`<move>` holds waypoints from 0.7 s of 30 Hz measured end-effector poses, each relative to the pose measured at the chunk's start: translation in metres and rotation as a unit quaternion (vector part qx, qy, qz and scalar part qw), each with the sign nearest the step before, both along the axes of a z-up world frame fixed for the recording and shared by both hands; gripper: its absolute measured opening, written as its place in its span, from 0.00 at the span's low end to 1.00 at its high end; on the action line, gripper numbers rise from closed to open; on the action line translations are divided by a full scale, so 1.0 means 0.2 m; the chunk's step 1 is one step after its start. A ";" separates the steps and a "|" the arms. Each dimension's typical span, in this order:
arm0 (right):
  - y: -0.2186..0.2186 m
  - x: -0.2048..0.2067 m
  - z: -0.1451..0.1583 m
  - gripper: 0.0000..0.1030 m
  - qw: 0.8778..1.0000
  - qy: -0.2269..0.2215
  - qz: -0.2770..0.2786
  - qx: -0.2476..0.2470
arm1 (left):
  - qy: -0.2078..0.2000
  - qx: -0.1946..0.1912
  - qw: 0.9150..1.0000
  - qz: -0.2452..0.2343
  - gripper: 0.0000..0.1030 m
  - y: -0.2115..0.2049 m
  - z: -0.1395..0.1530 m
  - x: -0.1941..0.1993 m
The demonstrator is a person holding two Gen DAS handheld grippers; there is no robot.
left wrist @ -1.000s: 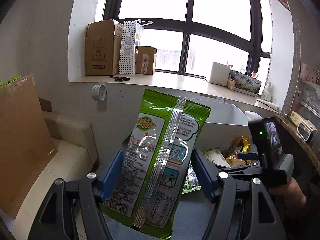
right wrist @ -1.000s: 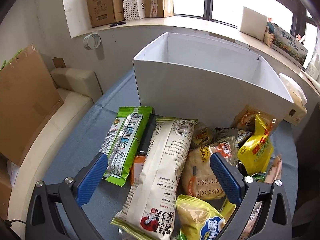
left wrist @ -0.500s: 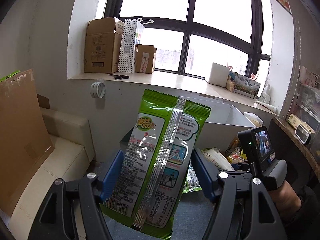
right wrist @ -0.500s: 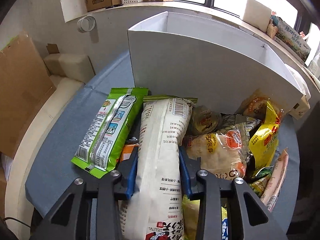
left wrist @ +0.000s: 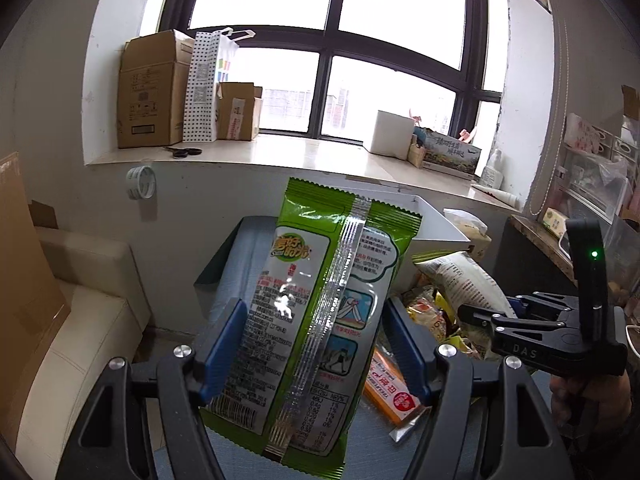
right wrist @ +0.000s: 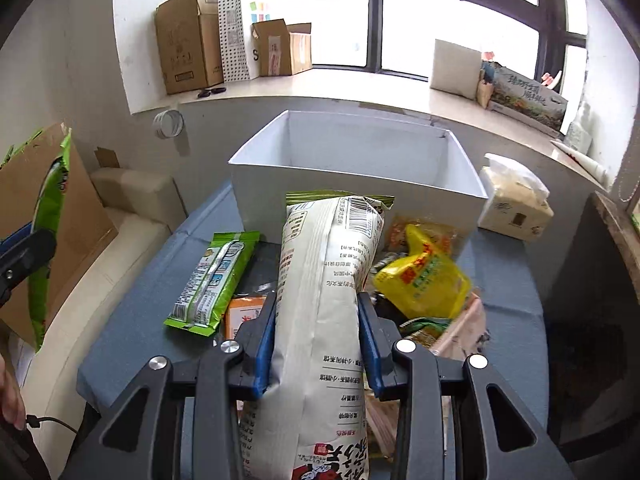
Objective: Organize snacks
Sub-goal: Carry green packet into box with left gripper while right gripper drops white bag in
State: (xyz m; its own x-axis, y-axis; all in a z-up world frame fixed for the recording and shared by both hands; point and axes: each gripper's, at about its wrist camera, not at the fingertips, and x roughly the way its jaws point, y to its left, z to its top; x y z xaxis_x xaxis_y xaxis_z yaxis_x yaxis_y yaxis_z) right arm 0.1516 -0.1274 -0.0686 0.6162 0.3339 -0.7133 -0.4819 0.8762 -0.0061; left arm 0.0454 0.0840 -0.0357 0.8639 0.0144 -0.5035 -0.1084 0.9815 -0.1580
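Observation:
My left gripper (left wrist: 314, 320) is shut on a green snack packet (left wrist: 320, 304) and holds it upright above the table's left edge. My right gripper (right wrist: 318, 320) is shut on a long white snack bag (right wrist: 326, 288) and holds it lifted over the snack pile, in front of the open white box (right wrist: 360, 184). The white bag (left wrist: 466, 280) and right gripper (left wrist: 520, 326) also show in the left wrist view, at the right. The held green packet (right wrist: 50, 216) shows at the left edge of the right wrist view. A second green packet (right wrist: 214, 280) lies on the blue tabletop (right wrist: 136, 312).
A yellow bag (right wrist: 424, 280), an orange packet (right wrist: 240, 316) and several other snacks lie piled before the box. A tissue pack (right wrist: 514, 200) stands right of the box. Cardboard (right wrist: 36, 208) and a cream sofa (right wrist: 132, 200) are at the left. Cardboard boxes (right wrist: 188, 40) stand on the windowsill.
My right gripper closed on the white bag and lifted it off the pile. My left gripper kept hold of the green packet and turned a little to the right.

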 end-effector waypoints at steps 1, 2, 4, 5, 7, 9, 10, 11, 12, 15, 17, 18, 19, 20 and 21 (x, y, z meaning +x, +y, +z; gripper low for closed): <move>-0.05 -0.01 0.02 0.39 1.000 -0.005 -0.009 0.001 | -0.001 0.000 1.000 -0.007 0.72 -0.03 0.00 0.02; -0.09 -0.02 0.03 0.39 1.000 -0.008 -0.016 0.002 | -0.001 0.000 1.000 -0.014 0.72 -0.05 0.01 0.04; -0.14 -0.01 0.05 0.39 1.000 -0.012 -0.025 0.005 | -0.002 -0.004 1.000 -0.028 0.72 -0.10 0.03 0.09; -0.17 0.00 0.07 0.39 0.999 -0.013 -0.029 0.009 | -0.002 -0.007 0.999 -0.037 0.72 -0.11 0.04 0.12; -0.21 0.04 0.09 0.39 0.999 -0.012 -0.036 0.015 | 0.004 -0.011 0.999 -0.049 0.72 -0.14 0.07 0.19; -0.24 0.11 0.12 0.39 0.999 -0.012 -0.036 0.022 | 0.000 -0.012 0.998 -0.056 0.72 -0.16 0.12 0.28; -0.24 0.15 0.14 0.39 0.999 -0.015 -0.035 0.023 | 0.000 -0.008 0.998 -0.056 0.72 -0.16 0.15 0.33; -0.24 0.19 0.16 0.39 0.999 -0.017 -0.034 0.024 | 0.000 -0.005 0.999 -0.054 0.72 -0.17 0.17 0.39; -0.23 0.24 0.18 0.39 0.999 -0.017 -0.033 0.023 | -0.001 -0.003 0.999 -0.054 0.72 -0.16 0.20 0.45; -0.20 0.42 0.25 0.39 0.999 -0.014 -0.025 0.033 | -0.003 0.004 0.999 -0.050 0.72 -0.14 0.26 0.65; -0.17 0.56 0.31 0.39 0.998 -0.016 -0.018 0.050 | -0.005 0.016 0.999 -0.043 0.72 -0.13 0.28 0.80; -0.15 0.63 0.33 0.39 0.998 -0.018 -0.014 0.056 | -0.003 0.015 0.999 -0.043 0.72 -0.11 0.29 0.87; -0.12 0.71 0.34 0.39 0.998 -0.014 -0.013 0.053 | 0.001 0.007 0.999 -0.045 0.72 -0.09 0.28 0.95; -0.10 0.79 0.34 0.39 0.999 -0.011 -0.013 0.051 | 0.011 -0.004 0.999 -0.046 0.72 -0.07 0.27 1.03; -0.08 0.87 0.33 0.39 0.999 -0.006 -0.012 0.049 | 0.021 -0.009 0.999 -0.036 0.72 -0.04 0.25 1.11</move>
